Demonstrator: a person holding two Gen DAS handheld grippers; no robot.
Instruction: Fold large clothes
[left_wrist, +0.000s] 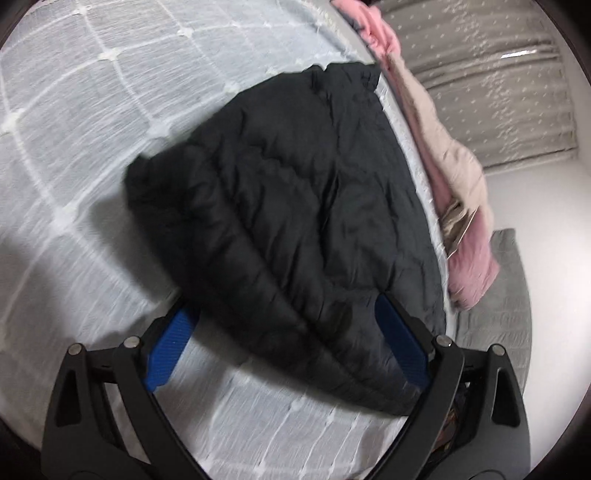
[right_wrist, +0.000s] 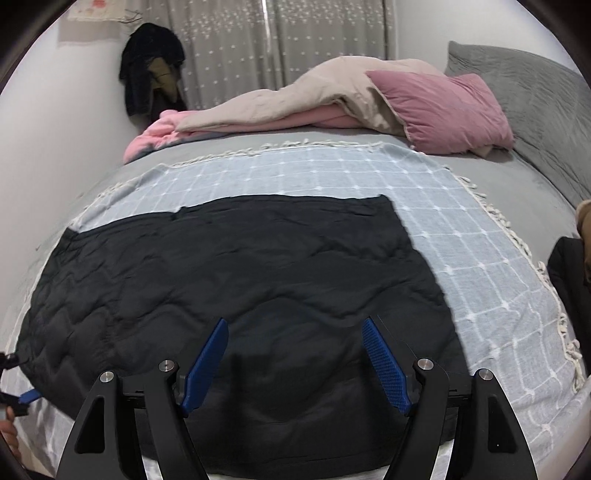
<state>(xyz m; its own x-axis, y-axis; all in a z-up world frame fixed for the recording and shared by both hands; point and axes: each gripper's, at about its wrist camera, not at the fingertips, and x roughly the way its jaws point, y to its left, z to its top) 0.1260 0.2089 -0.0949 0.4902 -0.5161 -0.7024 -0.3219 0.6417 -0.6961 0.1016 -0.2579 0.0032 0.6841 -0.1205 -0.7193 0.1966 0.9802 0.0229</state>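
Observation:
A black quilted jacket (right_wrist: 229, 266) lies flat on the light blue checked blanket (right_wrist: 461, 240) that covers the bed. In the right wrist view my right gripper (right_wrist: 294, 321) hovers over the jacket's near edge, open, its blue pads (right_wrist: 384, 362) well apart and pressing on nothing. In the left wrist view the jacket (left_wrist: 280, 206) shows as a rounded dark slab. My left gripper (left_wrist: 284, 306) stands wide open over its near corner, and the cloth passes under the fingers without being pinched. At the far left edge of the right wrist view the left gripper's blue pad (right_wrist: 29, 396) shows beside the jacket's corner.
A beige duvet (right_wrist: 295, 96), a pink pillow (right_wrist: 443, 110) and a pink cloth (right_wrist: 155, 136) are piled at the bed's far side. A grey pillow (right_wrist: 535, 92) lies at the right. Dark clothes (right_wrist: 151, 70) hang by the grey curtains (right_wrist: 295, 40). Another dark garment (right_wrist: 569, 273) sits at the right edge.

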